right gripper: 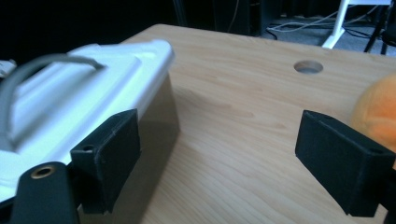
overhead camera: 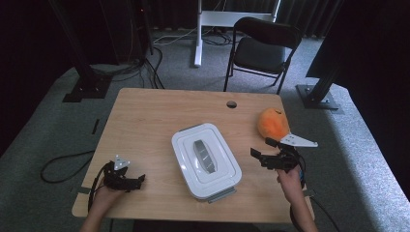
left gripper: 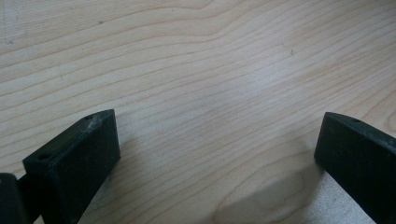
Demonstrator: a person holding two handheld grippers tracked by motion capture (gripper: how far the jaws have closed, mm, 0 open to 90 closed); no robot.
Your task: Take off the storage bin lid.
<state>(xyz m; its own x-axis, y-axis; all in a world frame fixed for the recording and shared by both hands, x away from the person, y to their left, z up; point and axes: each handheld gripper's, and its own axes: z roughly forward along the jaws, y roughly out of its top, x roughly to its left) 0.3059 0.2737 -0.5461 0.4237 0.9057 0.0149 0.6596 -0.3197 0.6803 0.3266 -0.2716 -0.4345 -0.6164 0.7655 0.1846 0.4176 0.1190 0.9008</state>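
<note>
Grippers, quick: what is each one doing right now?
Left gripper: open, holding nothing, over bare table.
Right gripper: open, holding nothing.

A light wooden bench [overhead camera: 145, 116] stands on grey carpet floor [overhead camera: 43, 125]; behind it, a black folding chair [overhead camera: 263, 48] faces dark curtains [overhead camera: 169, 12].

No writing, label, brand, number or sign can be read on the white box [overhead camera: 206, 160], the orange toy [overhead camera: 273, 123] beside it, the table [overhead camera: 145, 125] or the grippers.
</note>
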